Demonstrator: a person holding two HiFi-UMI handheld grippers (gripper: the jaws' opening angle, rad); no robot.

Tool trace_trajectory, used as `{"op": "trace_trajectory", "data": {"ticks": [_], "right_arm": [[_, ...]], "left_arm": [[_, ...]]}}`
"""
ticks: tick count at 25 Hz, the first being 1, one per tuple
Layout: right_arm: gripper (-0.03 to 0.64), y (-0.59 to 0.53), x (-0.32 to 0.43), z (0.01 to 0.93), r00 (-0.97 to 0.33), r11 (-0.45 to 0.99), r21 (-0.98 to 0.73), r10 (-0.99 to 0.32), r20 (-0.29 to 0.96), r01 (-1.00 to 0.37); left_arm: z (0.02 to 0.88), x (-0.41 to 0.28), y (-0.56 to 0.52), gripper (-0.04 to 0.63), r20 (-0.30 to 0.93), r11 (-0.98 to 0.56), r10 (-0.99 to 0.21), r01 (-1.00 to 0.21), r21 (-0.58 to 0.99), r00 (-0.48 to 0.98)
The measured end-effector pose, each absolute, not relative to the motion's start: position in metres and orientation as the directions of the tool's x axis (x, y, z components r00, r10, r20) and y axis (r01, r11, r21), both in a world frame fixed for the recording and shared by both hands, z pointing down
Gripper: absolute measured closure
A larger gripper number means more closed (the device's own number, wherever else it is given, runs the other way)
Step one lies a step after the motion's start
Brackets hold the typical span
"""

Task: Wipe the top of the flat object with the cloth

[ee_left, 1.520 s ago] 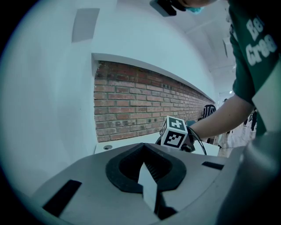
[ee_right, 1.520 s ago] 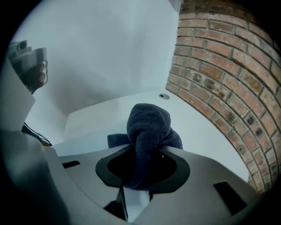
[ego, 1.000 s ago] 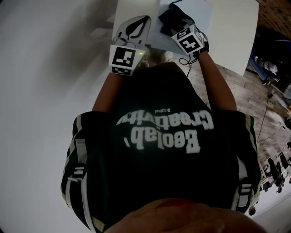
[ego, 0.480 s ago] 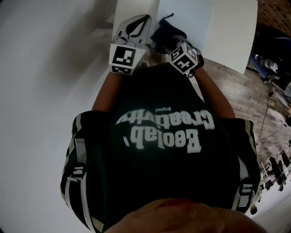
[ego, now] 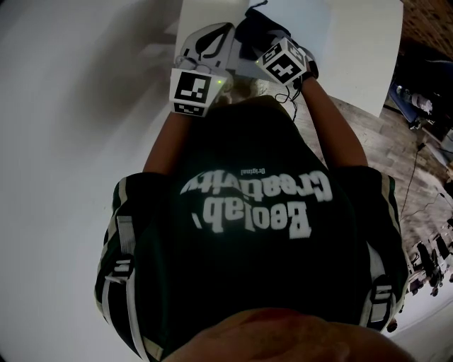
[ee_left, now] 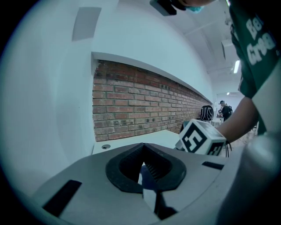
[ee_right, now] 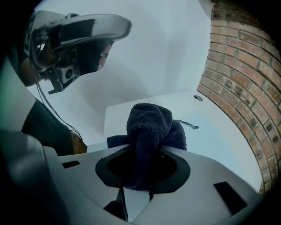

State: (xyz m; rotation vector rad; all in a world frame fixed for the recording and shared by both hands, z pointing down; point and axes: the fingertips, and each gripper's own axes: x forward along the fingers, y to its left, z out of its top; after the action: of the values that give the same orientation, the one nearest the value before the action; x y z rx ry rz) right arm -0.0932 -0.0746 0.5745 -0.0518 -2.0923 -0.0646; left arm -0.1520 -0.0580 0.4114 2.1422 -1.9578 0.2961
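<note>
In the head view a pale blue flat object (ego: pixel 301 18) lies on the white table (ego: pixel 361 49). A dark blue cloth (ego: pixel 255 32) rests on its near left part, and my right gripper (ego: pixel 260 44) is shut on it. The right gripper view shows the cloth (ee_right: pixel 149 125) bunched up between the jaws of my right gripper (ee_right: pixel 142 151), above the flat object (ee_right: pixel 219 140). My left gripper (ego: pixel 226 32) hovers just left of the cloth, shut and holding nothing. In the left gripper view the jaws of my left gripper (ee_left: pixel 142 147) meet at the tips.
A brick wall (ee_left: pixel 131 101) runs behind the table, also in the right gripper view (ee_right: pixel 237 74). A small round hole (ee_right: pixel 198 98) sits in the tabletop near the wall. Wooden floor (ego: pixel 375 148) and some equipment (ego: pixel 425 106) lie to the right.
My right gripper, with the cloth, drew back toward the person and then pushed forward again, ending further left. The left gripper has stayed where it was.
</note>
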Motion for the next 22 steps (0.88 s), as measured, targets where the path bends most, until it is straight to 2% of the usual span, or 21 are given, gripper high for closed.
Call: {"op": "trace_trajectory", "data": {"ticks": [13, 19, 22], "right_arm": [[0.512, -0.204, -0.161, 0.576, -0.508, 0.994, 0.095, -0.109, 0.854, -0.055], [0.517, -0.197, -0.161, 0.574, -0.505, 0.991, 0.108, -0.135, 0.852, -0.081], [0.517, -0.169, -0.15, 0.574, -0.514, 0.994, 0.079, -0.104, 0.851, -0.07]], "left_arm": [[0.421, -0.184, -0.058, 0.594, 0.32, -0.012, -0.947, -0.999, 0.041, 0.025], [0.421, -0.199, -0.048, 0.594, 0.316, 0.017, -0.949, -0.999, 0.048, -0.001], [0.423, -0.202, -0.047, 0.594, 0.308, 0.013, -0.952, -0.999, 0.05, 0.002]]}}
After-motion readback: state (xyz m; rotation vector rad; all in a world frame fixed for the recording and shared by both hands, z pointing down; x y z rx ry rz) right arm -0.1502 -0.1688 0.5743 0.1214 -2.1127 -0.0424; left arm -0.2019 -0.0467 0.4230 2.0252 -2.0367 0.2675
